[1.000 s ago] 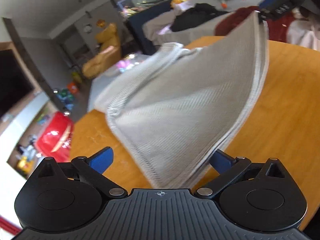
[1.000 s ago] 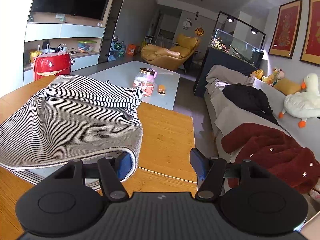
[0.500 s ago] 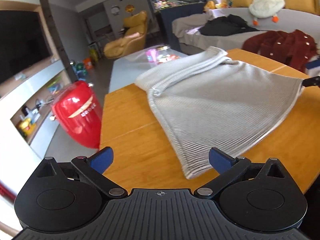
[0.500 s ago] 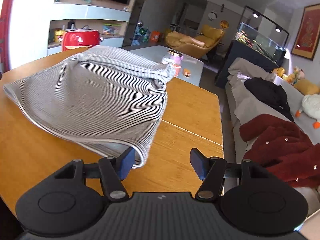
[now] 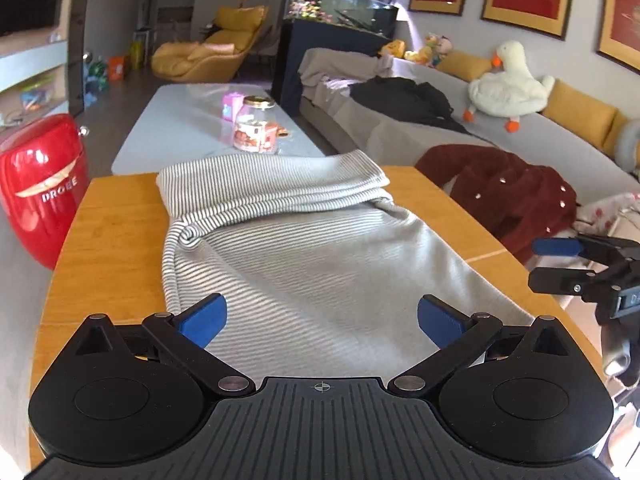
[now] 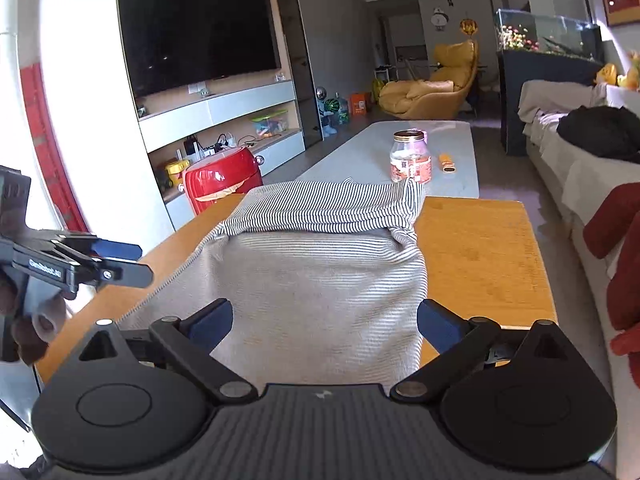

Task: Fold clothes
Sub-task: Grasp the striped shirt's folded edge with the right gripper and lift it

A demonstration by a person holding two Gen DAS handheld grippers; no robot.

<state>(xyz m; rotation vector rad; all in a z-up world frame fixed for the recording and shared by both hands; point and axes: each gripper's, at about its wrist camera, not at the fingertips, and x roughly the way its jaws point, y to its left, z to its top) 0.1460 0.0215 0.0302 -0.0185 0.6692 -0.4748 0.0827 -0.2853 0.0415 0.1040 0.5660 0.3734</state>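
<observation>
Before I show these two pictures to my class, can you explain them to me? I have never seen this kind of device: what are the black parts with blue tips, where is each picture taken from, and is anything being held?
No robot here: a person holds a hand tool with two fingers in each hand. Each tool carries a wide-angle camera that looks along its fingers.

One picture comes from the left gripper, the other from the right gripper. The blue tips are the finger pads. Each tool also shows at the edge of the other's picture.

A striped grey garment lies folded on the wooden table. Both grippers are open, their fingers spread on either side of the garment's near edge, and hold nothing.

Behind the wooden table stands a low table with a jar, and a red coat lies on the sofa.
</observation>
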